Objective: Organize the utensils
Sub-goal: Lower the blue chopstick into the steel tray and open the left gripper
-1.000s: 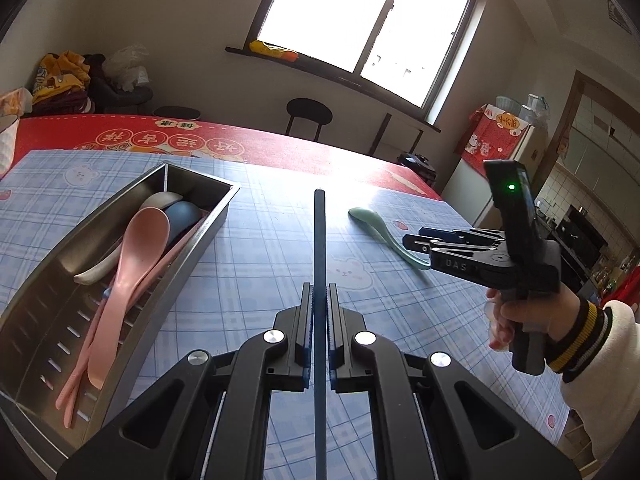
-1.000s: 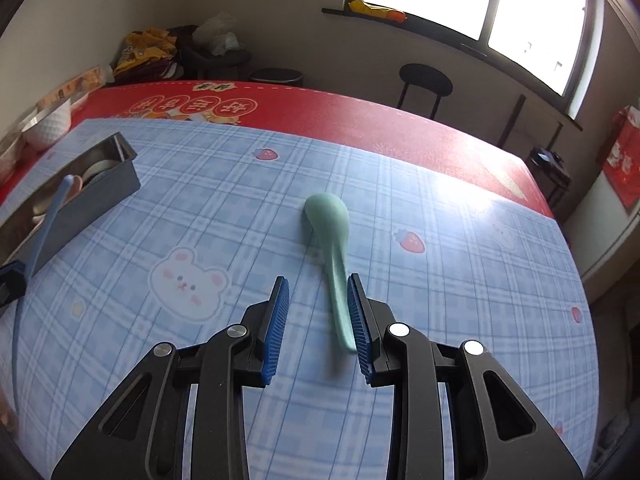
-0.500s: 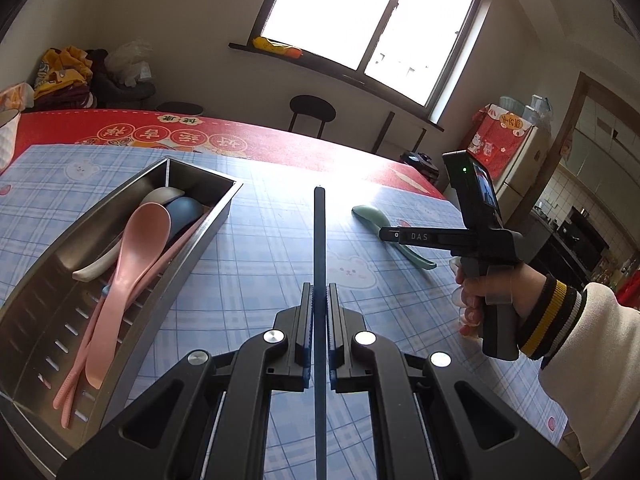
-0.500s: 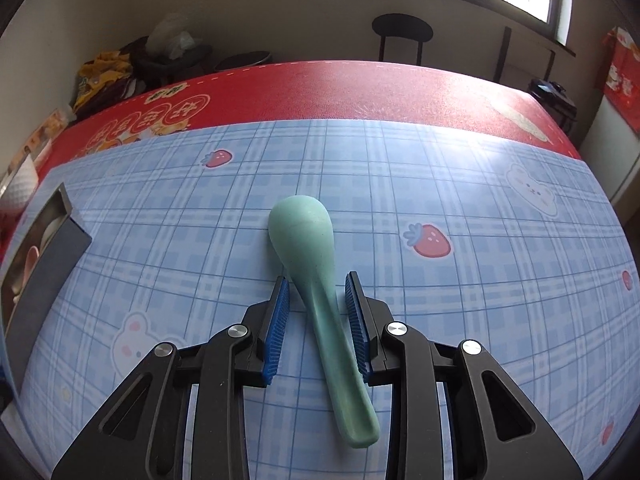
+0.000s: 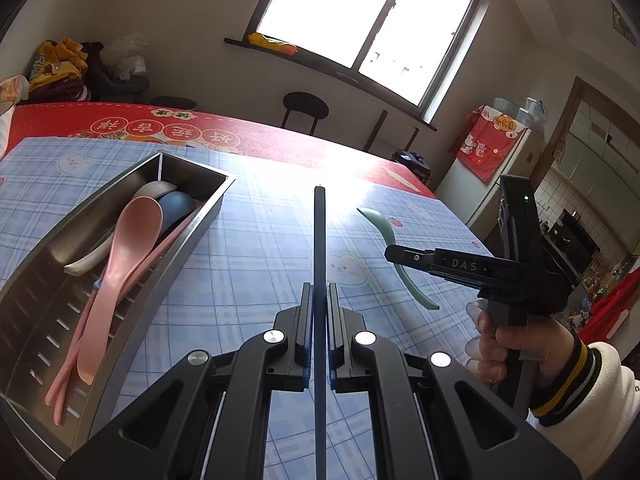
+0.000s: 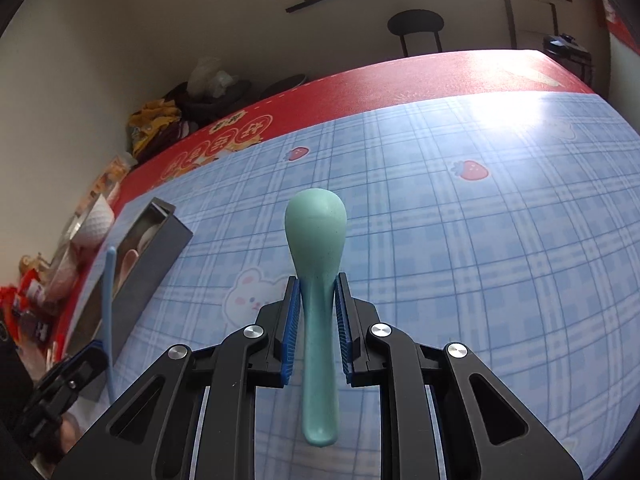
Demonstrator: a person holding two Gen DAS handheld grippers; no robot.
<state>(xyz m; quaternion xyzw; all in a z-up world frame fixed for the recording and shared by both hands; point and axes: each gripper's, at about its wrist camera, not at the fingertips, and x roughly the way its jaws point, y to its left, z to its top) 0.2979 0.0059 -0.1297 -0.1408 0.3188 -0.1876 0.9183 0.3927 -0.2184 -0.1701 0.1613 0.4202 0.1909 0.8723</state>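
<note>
1. We see the green spoon at centre frame of the right wrist view, bowl pointing up-frame, over the blue checked worktop.
2. Our right gripper has just been closing; its fingers flank the spoon's neck, gripping it.
3. Our left gripper is clamped on a thin blue utensil handle.
4. The steel tray at left holds a pink spoon.

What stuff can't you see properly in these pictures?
- The blue utensil in the left gripper: edge-on in the left wrist view, its working end not shown.
- The blue-grey spoon in the metal tray: mostly under the pink spoon.
- The green spoon: whether the right gripper has lifted it off the tablecloth cannot be told.
</note>
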